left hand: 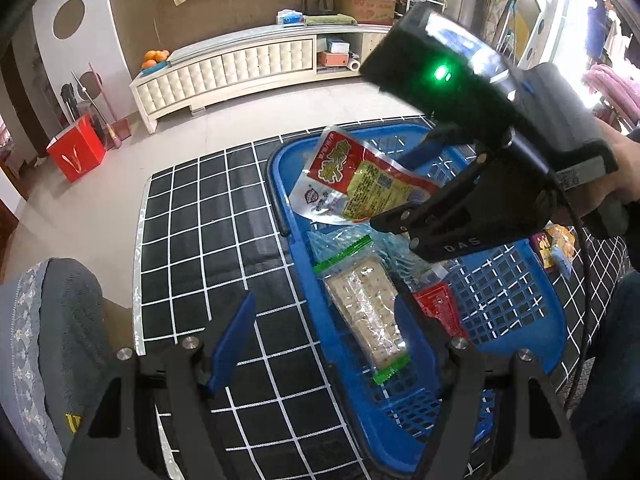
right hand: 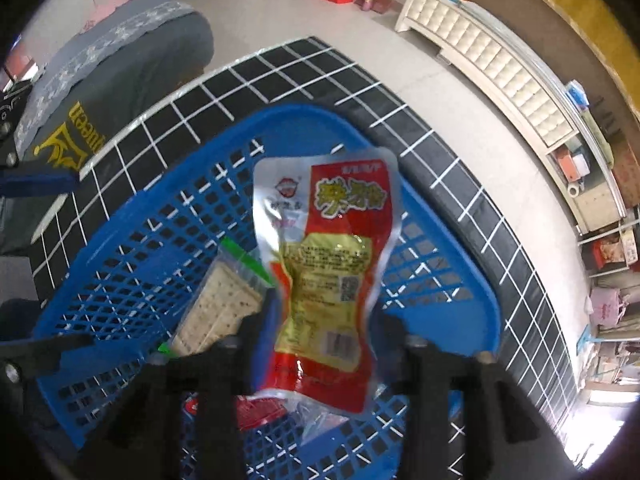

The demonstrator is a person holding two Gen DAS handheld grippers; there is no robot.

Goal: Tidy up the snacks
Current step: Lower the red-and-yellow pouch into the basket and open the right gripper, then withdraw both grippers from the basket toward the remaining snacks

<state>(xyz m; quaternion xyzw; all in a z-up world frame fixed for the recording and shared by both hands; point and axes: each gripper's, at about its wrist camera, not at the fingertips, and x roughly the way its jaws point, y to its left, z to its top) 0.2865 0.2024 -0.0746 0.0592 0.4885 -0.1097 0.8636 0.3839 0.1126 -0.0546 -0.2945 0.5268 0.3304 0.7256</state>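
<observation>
- Left tongs (left hand: 324, 344): released, with the two blue-tipped fingers (left hand: 236, 344) spread wide and nothing between them. They hang over the near end of the blue basket (left hand: 516, 296).
- Right tongs (left hand: 400, 190) (right hand: 328, 316): pointed steeply down over the basket and held by a person's hand (left hand: 624, 168). The jaws stand apart, and no pad is seen pressing on anything.
- Red-and-yellow pouch (left hand: 352, 184) (right hand: 324, 240): its lower end lies between the right jaws. The rest reaches out over the far half of the basket, above the other contents.
- Cracker pack (left hand: 368, 312) (right hand: 220, 308): clear wrap with green ends, lying lengthwise on the basket floor.
- Small red packet (left hand: 438, 306) (right hand: 260, 408): in the basket, just beside the cracker pack.
- Basket: rests on a black cloth (left hand: 192, 220) with a white grid.
- Loose snack (left hand: 554, 246): lies on the cloth outside the basket, near its right wall.
</observation>
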